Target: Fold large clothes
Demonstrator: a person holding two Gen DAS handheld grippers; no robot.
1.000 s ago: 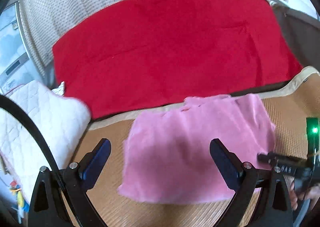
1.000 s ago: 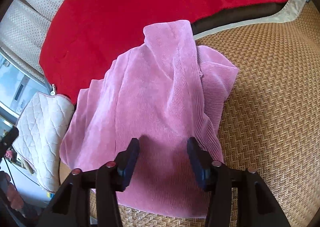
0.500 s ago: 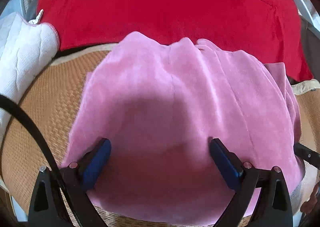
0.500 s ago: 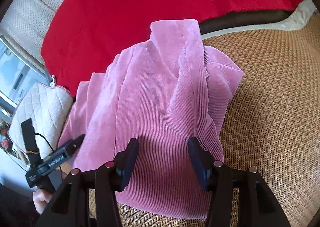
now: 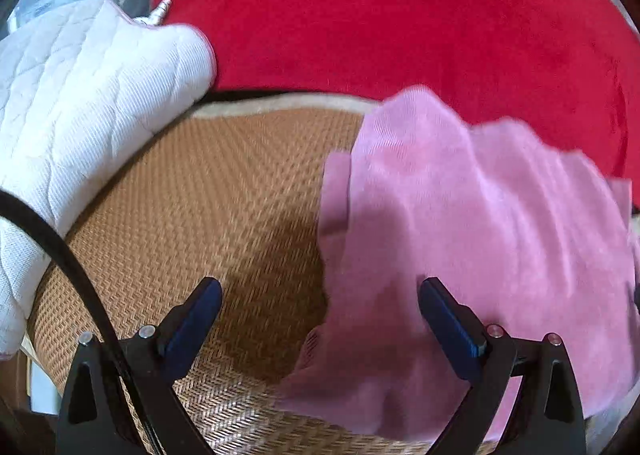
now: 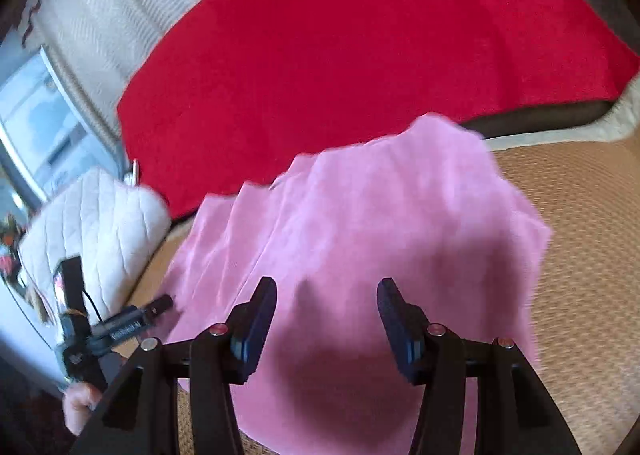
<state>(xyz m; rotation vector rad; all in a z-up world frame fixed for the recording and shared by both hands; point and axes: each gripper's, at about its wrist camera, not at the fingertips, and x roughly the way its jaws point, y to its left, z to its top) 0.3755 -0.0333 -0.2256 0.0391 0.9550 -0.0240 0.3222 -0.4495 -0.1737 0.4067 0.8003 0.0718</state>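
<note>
A folded pink corduroy garment point(image 5: 480, 235) lies on the woven mat point(image 5: 220, 195), its top edge over the red blanket point(image 5: 400, 15). My left gripper point(image 5: 320, 295) is open wide just above the garment's left edge, one finger over bare mat, the other over pink cloth. Nothing is pinched. In the right wrist view the garment point(image 6: 360, 223) fills the middle. My right gripper point(image 6: 328, 295) hovers open over its near part, with cloth seen below the gap and not held. The left gripper point(image 6: 160, 302) shows at the lower left, in a person's hand point(image 6: 80, 403).
A white quilted cushion point(image 5: 80, 95) sits at the mat's left end, also the white cushion point(image 6: 96, 231) in the right view. The red blanket point(image 6: 340, 55) covers the sofa behind. A pale textured backrest point(image 6: 100, 15) rises at the upper left. Bare mat point(image 6: 580, 255) lies to the garment's right.
The left gripper dropped and swung left, from over the garment's middle to its left edge. The right gripper shifted a little over the garment. The garment has not changed shape.
</note>
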